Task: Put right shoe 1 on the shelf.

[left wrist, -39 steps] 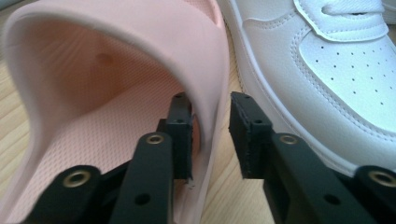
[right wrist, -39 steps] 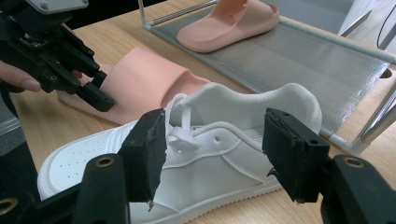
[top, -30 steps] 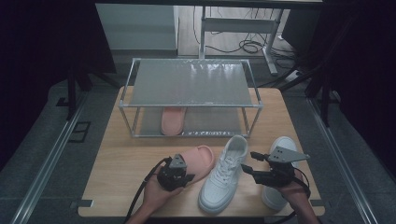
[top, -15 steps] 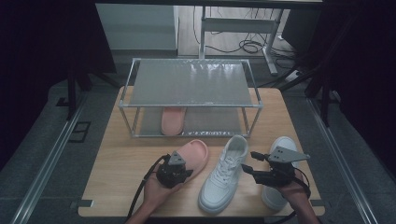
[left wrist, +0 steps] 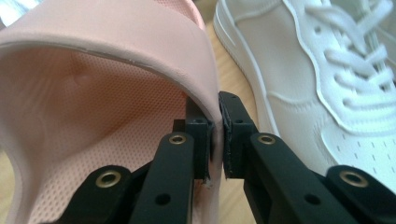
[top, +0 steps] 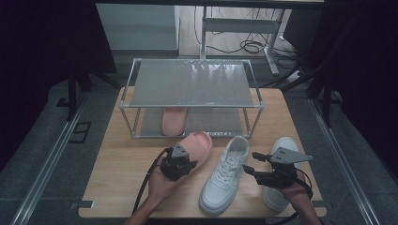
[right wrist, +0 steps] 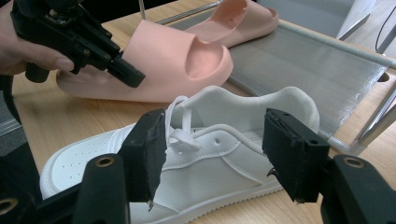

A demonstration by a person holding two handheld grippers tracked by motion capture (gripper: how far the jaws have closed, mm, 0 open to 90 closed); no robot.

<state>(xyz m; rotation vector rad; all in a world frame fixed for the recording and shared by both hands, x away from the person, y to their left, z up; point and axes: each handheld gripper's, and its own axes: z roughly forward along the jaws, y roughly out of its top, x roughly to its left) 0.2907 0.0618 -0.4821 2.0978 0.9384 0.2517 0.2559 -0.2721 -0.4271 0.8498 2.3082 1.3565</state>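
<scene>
A pink slipper (top: pixel 199 144) lies on the wooden table (top: pixel 122 183) just in front of the rack, toe toward it. My left gripper (top: pixel 184 165) is shut on the edge of its strap (left wrist: pixel 140 51), and the left gripper (left wrist: pixel 215 135) has both jaws pinching that rim. A white sneaker (top: pixel 224 174) lies beside it to the right. My right gripper (top: pixel 253 164) stands open just right of that sneaker (right wrist: pixel 219 140), which shows between and beyond the right gripper (right wrist: pixel 217 154). From there the left gripper (right wrist: pixel 133 77) is seen holding the slipper (right wrist: pixel 187 65).
A two-shelf metal rack (top: pixel 192 84) stands at the table's back; a second pink slipper (top: pixel 172 121) rests on its lower shelf. A second white sneaker (top: pixel 284 146) lies at the right, partly under my right hand. Cables trail off the near edge.
My left gripper has carried the pink slipper a little forward, toward the rack. The right gripper and both sneakers have stayed where they were.
</scene>
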